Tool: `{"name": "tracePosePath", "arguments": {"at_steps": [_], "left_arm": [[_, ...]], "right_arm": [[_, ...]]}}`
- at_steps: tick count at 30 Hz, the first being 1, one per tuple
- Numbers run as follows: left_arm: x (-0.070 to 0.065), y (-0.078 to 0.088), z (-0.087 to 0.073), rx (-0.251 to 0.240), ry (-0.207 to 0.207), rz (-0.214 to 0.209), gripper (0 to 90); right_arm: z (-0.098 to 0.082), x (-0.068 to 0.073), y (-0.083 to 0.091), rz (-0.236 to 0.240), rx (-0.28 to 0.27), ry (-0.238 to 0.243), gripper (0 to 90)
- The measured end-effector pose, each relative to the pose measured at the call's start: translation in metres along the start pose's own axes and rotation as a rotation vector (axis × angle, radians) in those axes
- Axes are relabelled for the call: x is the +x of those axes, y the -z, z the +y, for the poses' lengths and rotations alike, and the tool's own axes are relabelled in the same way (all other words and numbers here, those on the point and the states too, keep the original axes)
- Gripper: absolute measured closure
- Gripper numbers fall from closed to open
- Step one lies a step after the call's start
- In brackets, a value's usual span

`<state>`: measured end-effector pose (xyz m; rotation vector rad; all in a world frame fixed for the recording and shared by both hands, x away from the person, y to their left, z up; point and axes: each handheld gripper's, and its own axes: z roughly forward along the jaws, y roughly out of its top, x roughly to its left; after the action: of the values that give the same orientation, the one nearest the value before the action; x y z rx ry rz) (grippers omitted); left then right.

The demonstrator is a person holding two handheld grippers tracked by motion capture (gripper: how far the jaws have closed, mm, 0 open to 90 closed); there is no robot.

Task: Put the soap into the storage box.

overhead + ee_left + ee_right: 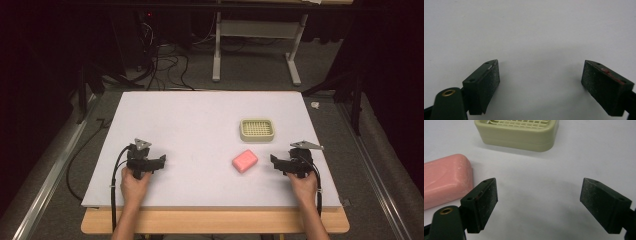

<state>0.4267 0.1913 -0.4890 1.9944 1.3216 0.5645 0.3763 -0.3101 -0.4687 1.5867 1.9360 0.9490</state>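
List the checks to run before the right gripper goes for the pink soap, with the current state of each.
1. Right gripper jaws open: ok.
2. Nothing between its jaws: ok.
3. Pink soap free on the table, apart from the soap dish: ok.
4. Soap between the jaws: not ok, it lies left of them.
5. Dish grid bare: ok.
6. Left gripper open, away from the soap: ok.

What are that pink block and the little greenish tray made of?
The pink block looks like a bar of soap: matte, waxy, rounded edges, faint whitish scuffs. The greenish tray looks like moulded plastic: smooth, slightly glossy walls with a cream grid insert, probably a soap dish. Neither can be confirmed by look alone.
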Motion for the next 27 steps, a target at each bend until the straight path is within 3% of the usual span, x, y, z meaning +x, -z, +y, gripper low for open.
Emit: {"name": "tracePosePath", "arguments": {"at_steps": [15,27], "left_arm": [[0.0,0.0,0.0,0.0,0.0,0.0,15.4],[0.0,0.0,0.0,0.0,0.0,0.0,15.4]], "right_arm": [[-0.002,0.012,0.016,0.08,-0.045,0.011,14.9],[-0.001,0.037,0.021,0.143,-0.064,0.085,14.5]]}}
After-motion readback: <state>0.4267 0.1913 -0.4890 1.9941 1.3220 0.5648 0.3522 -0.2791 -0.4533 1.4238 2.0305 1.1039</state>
